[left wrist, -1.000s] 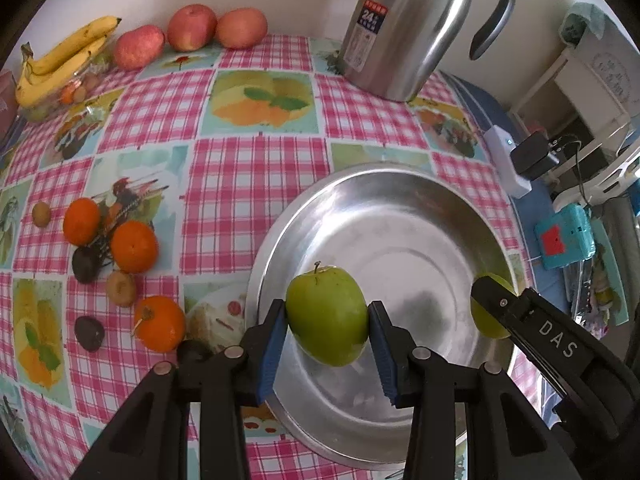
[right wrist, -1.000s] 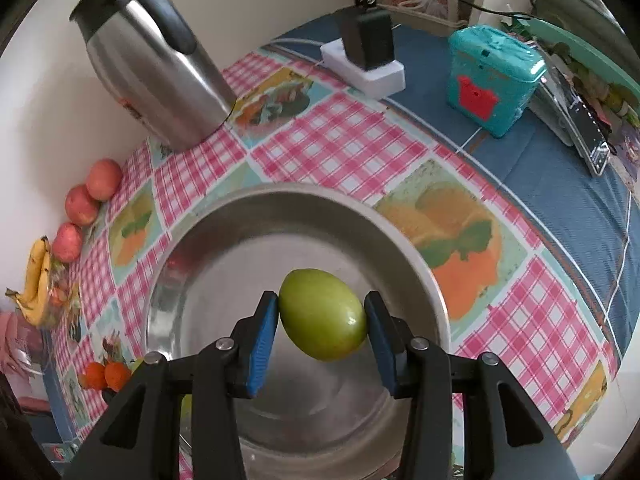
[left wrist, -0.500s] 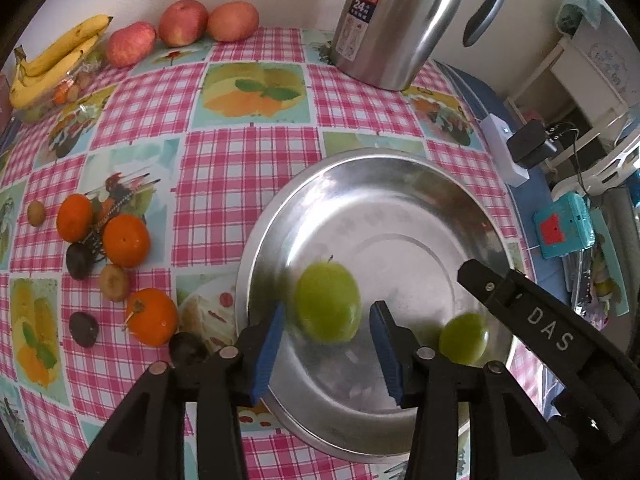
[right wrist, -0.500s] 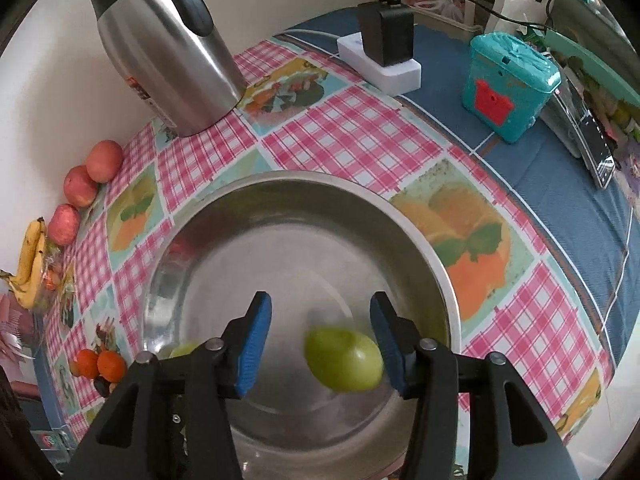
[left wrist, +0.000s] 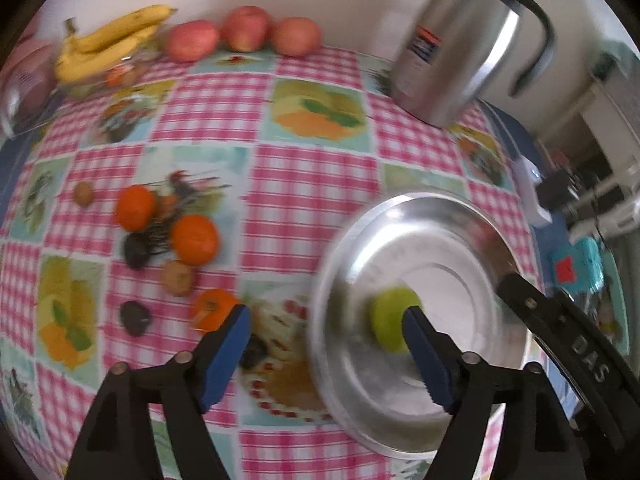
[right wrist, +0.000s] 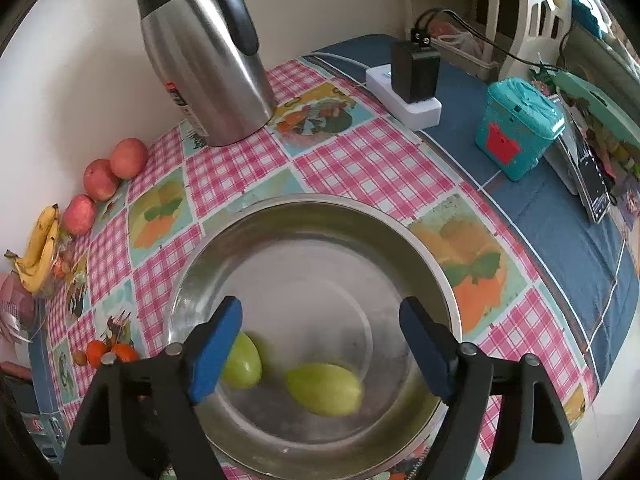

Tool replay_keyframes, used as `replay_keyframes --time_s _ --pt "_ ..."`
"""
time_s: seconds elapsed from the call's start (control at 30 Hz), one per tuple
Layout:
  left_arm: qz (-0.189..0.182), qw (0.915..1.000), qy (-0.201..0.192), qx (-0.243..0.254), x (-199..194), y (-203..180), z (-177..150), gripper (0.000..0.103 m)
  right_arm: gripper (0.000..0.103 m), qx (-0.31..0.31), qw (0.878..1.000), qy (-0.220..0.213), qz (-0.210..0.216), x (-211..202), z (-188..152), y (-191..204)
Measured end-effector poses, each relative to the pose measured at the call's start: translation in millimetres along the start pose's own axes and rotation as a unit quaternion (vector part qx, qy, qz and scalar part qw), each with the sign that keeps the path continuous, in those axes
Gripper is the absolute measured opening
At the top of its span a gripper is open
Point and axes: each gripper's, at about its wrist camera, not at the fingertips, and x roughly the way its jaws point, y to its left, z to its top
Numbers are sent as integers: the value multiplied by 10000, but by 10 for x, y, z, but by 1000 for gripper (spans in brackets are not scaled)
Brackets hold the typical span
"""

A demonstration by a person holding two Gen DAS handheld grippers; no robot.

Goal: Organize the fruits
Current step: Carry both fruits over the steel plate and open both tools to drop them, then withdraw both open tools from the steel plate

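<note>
Both tools are wide open and hold nothing. The right gripper [right wrist: 320, 336] hangs over the round shiny metal bowl [right wrist: 424, 252] — two green apples [right wrist: 325, 389] lie inside, low in the frame. The left gripper [left wrist: 326, 344] points between bowl and small orange tangerines [left wrist: 195, 239], at middle left. Still left: tangerines, red apples [left wrist: 192, 40] and yellow bananas [left wrist: 112, 40] up top. The tall steel kettle [right wrist: 204, 56] stands well away — nothing blocks.
</note>
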Motion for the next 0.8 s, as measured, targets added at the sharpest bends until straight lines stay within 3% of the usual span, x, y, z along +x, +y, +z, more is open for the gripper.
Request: replay_keyframes --time_s 0.17,0.47,0.53,0.8 --pt "372 9980 -204 -461 -59 356 70 100 82 -204 9998 37 -18 2 -14 94" --pt "1164 9877 -570 -873 -143 813 138 103 83 -923 9953 158 227 4 -122 517" --pt "1297 9855 -634 -890 -167 875 155 103 93 -1130 9931 169 254 1 -165 630" --pt "1697 9767 -829 -1023 -276 1133 176 103 94 -1863 9806 153 591 -42 -370 1072"
